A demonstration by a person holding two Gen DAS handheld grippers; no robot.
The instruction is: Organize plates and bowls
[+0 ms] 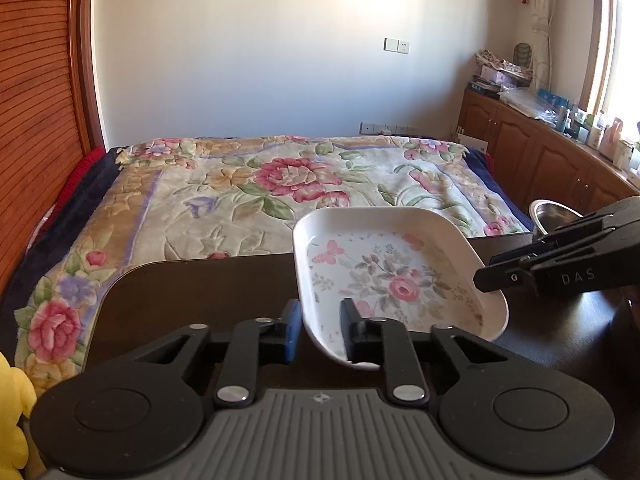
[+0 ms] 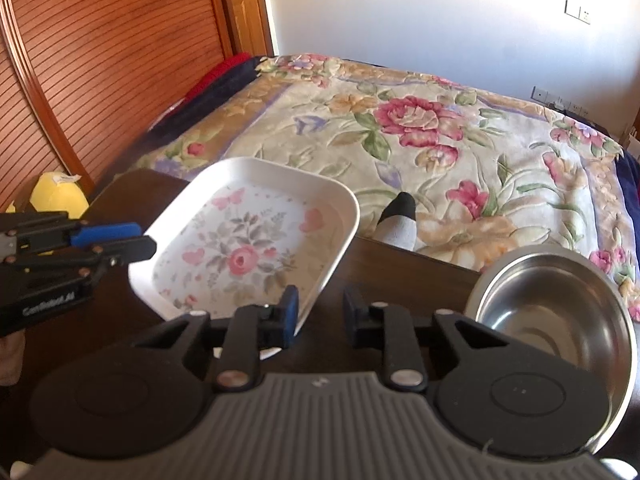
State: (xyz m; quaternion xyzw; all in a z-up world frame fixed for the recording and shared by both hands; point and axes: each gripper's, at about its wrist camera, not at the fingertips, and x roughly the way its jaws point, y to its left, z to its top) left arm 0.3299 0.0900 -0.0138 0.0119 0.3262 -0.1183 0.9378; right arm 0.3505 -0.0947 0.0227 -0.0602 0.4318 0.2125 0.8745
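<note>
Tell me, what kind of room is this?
It looks like a bedroom in someone's home. A big bed with a flowery blanket fills the middle, wooden cabinets run under a sunny window, and a yellow stuffed toy sits beside the dark table holding the flowered plate and metal bowl.

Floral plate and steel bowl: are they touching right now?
Apart. The right wrist view shows a strip of bare dark table between the floral plate and the steel bowl.
</note>
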